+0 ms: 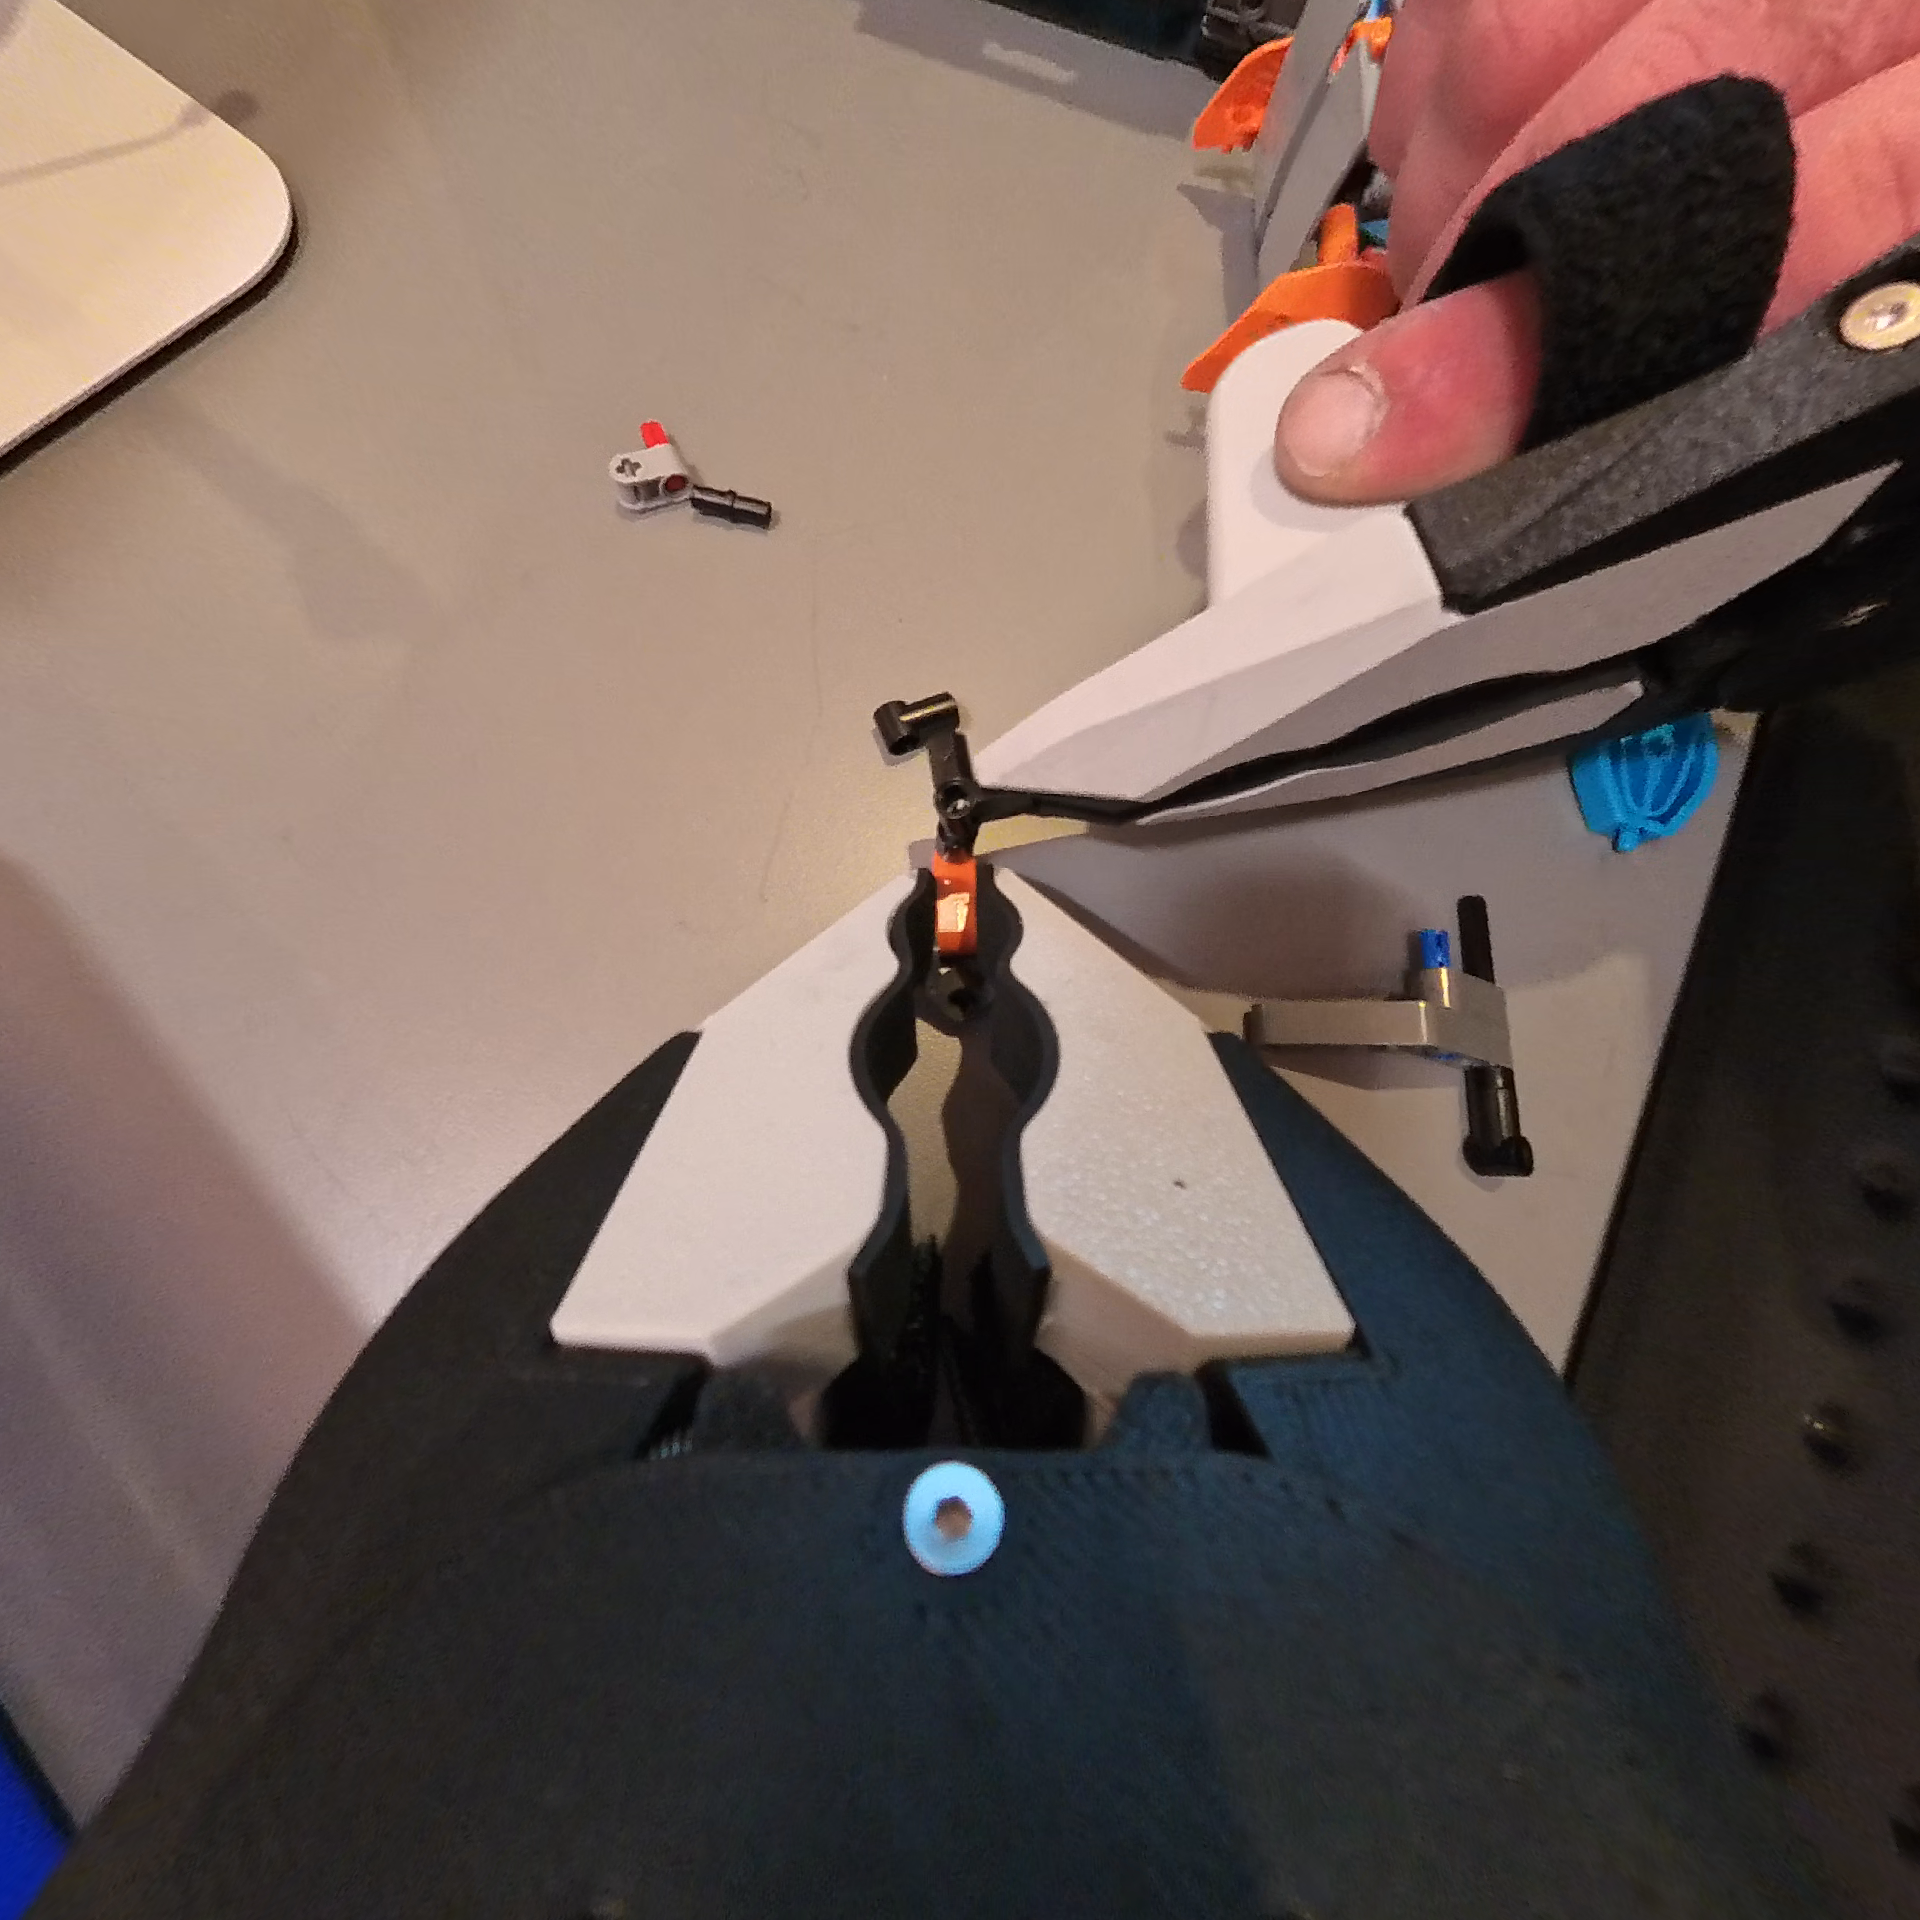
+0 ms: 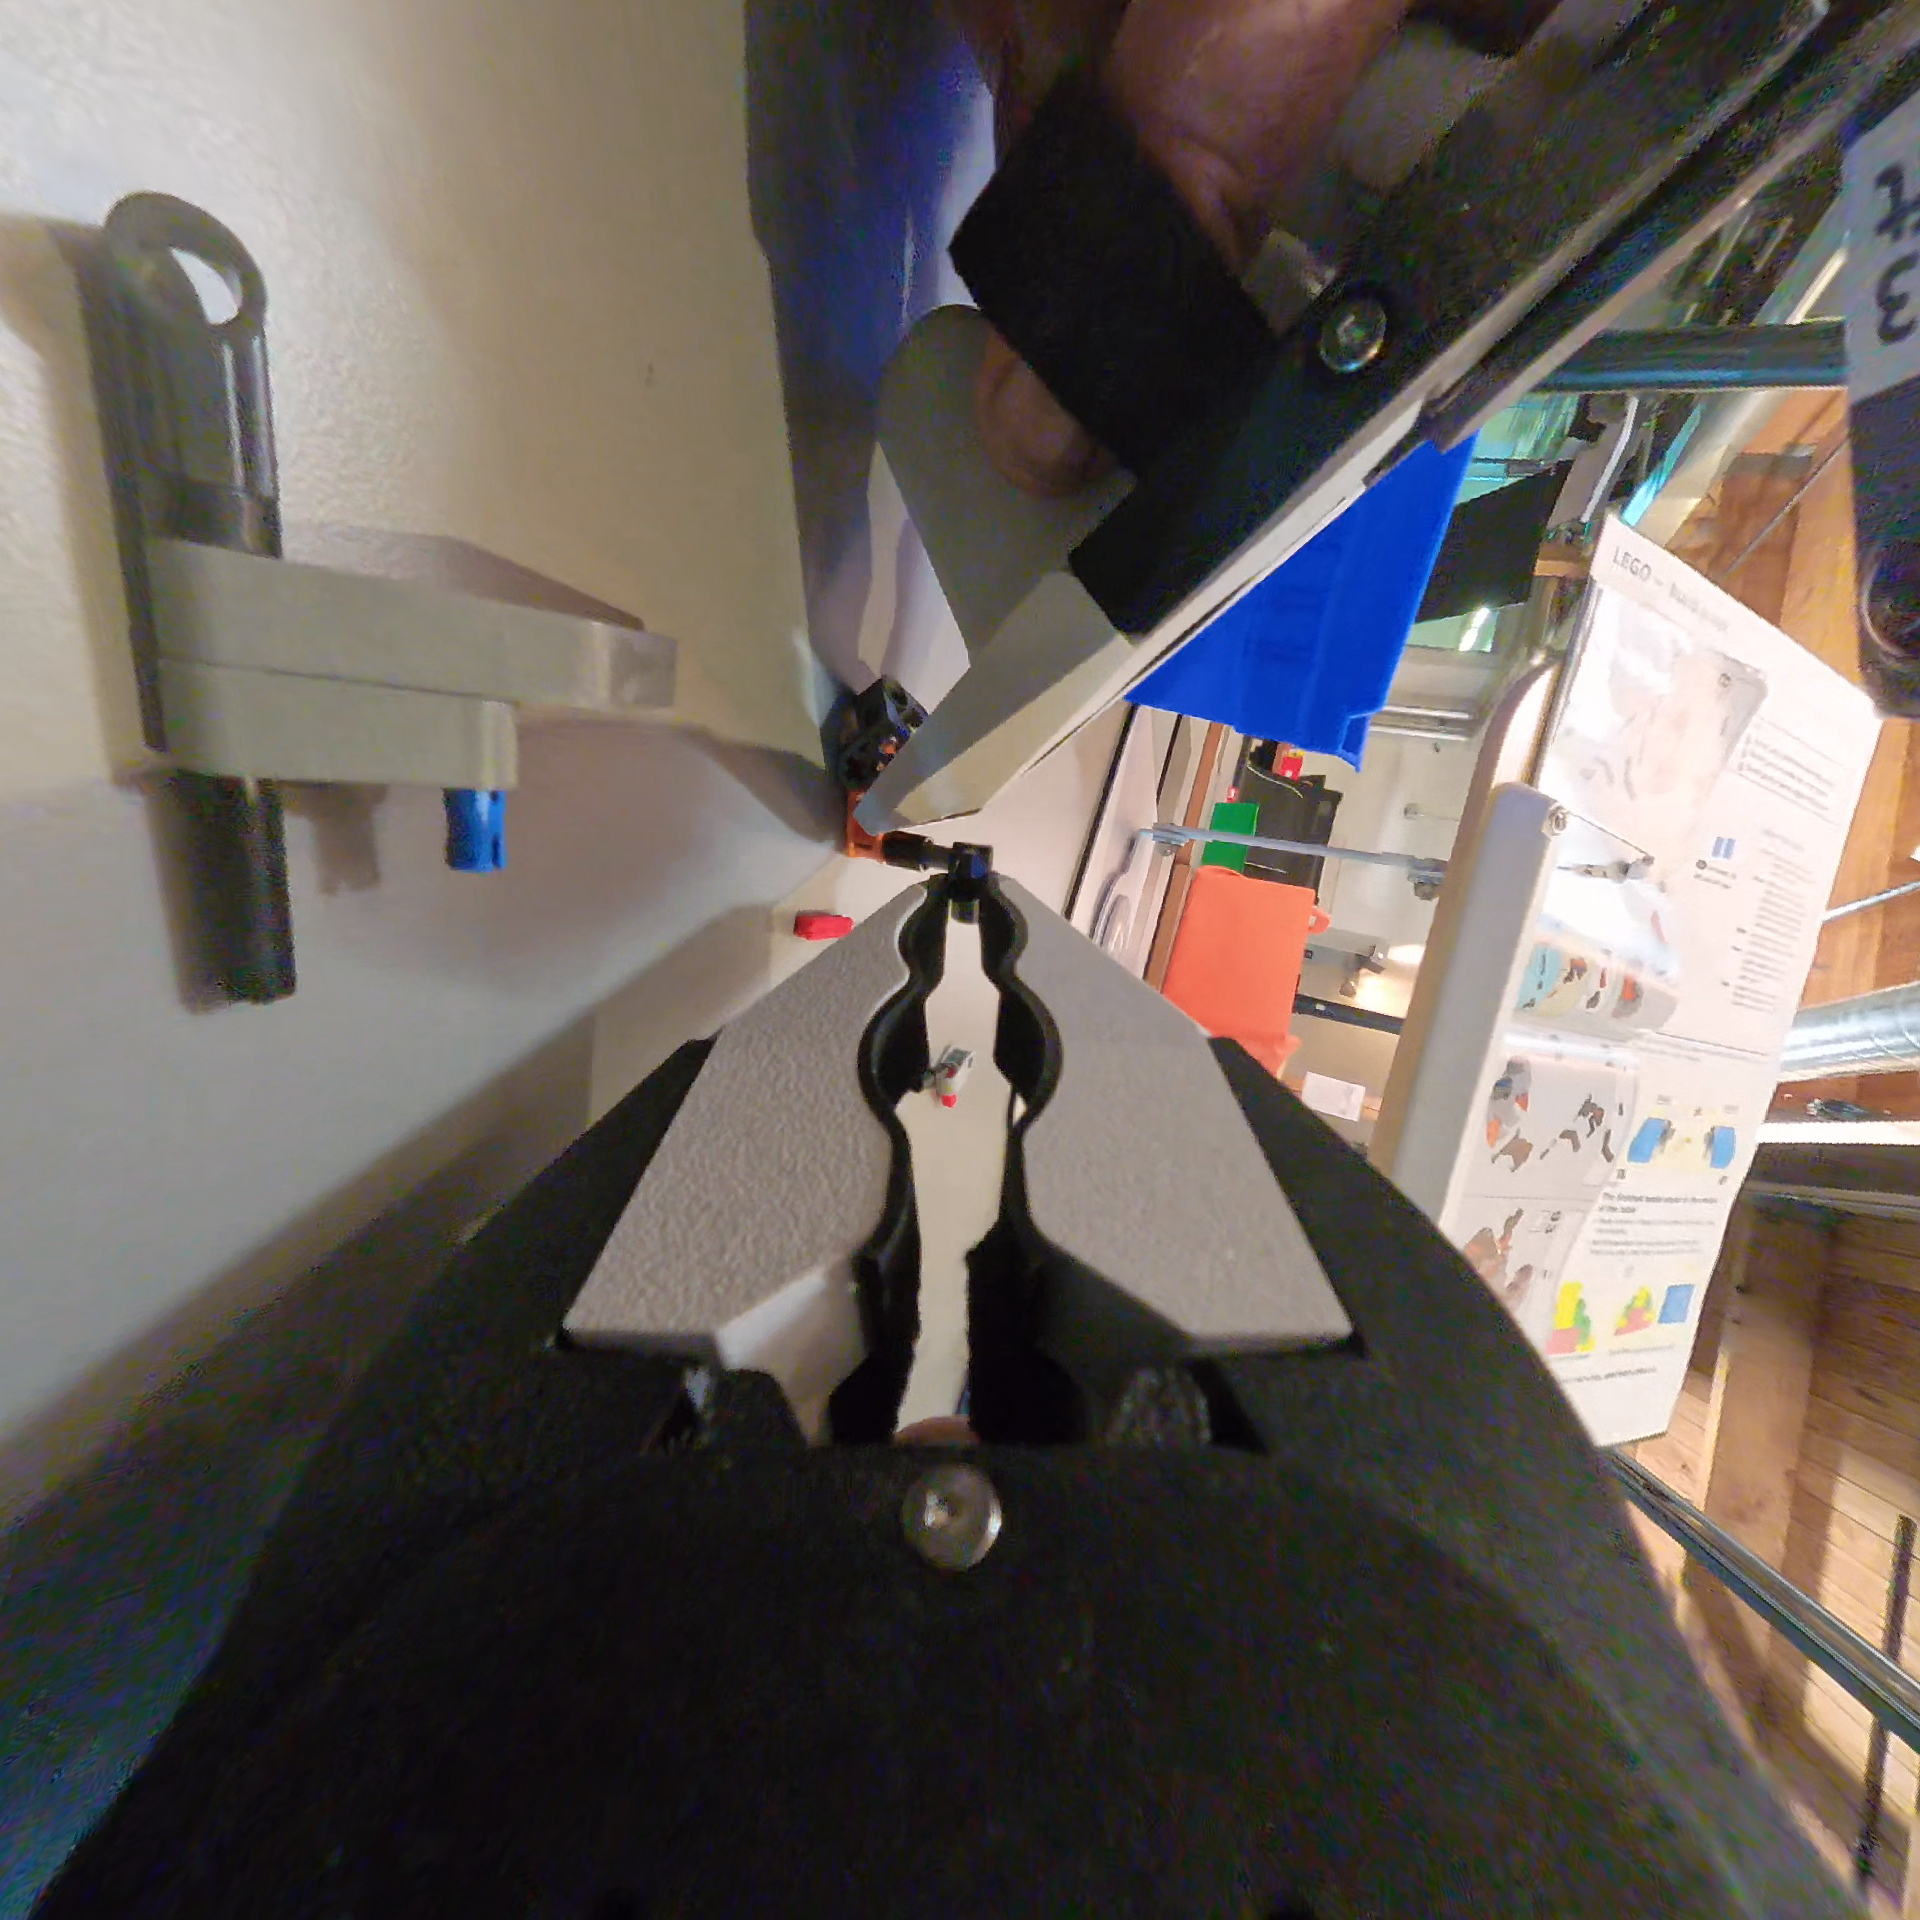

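1. Left wrist view, nearest: the left gripper [image 1: 951, 894], its jaws clamped on a small orange connector [image 1: 952, 914] at the very tips, a black piece [image 1: 958, 992] lodged just behind it between the fingers
2. Just beyond the tips: a thin black pin assembly [image 1: 940, 764] rising from the orange connector, met from the right by the right gripper [image 1: 1049, 800], whose jaws are pressed together on a slim black rod joined to that assembly; a hand [image 1: 1538, 260] with a black strap drives this gripper
3. To the right on the grey table [image 1: 520, 727]: a grey beam with black axle and blue pin [image 1: 1434, 1023]; near it, a blue part [image 1: 1647, 774]
4. Farther left: a small grey connector with red and black pins [image 1: 681, 483], lying well apart from both grippers
5. Farthest: orange and grey parts [image 1: 1288, 301] behind the hand, and a pale board corner [image 1: 125, 208]
6. Right wrist view: the right gripper [image 2: 961, 883] closed on the black pin [image 2: 964, 864], with the left gripper [image 2: 883, 821] touching the orange connector [image 2: 857, 836] just ahead; the grey beam [image 2: 395, 644] stands to the left
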Motion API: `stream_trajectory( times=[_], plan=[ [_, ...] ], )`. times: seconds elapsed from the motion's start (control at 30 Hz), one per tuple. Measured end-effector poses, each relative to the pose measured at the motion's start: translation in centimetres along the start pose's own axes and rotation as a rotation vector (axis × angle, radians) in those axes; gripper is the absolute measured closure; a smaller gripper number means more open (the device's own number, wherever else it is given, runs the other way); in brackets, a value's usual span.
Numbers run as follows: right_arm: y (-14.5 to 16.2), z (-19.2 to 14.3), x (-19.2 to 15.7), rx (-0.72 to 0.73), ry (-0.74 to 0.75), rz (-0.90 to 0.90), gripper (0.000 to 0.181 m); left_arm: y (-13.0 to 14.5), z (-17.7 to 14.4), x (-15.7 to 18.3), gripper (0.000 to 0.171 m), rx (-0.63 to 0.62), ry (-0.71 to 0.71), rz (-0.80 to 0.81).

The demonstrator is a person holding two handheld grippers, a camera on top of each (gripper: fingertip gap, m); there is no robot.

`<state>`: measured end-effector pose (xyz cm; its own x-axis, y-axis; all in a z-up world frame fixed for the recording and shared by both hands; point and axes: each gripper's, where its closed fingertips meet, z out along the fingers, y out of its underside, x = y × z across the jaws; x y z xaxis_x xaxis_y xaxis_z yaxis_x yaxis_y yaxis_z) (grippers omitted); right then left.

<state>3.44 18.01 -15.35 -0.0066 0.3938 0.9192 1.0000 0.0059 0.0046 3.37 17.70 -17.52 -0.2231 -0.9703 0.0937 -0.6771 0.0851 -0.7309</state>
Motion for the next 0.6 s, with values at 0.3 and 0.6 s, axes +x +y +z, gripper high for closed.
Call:
stream_trajectory(
  times=[0.3,0.6],
  plan=[
    [0.0,0.2,-0.6,-0.011,-0.012,0.019,0.178,0.0,0.0,-0.1,0.166,0.001,-0.004,-0.006],
    [0.5,-0.2,-1.1,0.018,-0.195,0.155,0.171,0.0,0.0,-0.1,0.166,0.003,-0.011,0.011]
  ],
)
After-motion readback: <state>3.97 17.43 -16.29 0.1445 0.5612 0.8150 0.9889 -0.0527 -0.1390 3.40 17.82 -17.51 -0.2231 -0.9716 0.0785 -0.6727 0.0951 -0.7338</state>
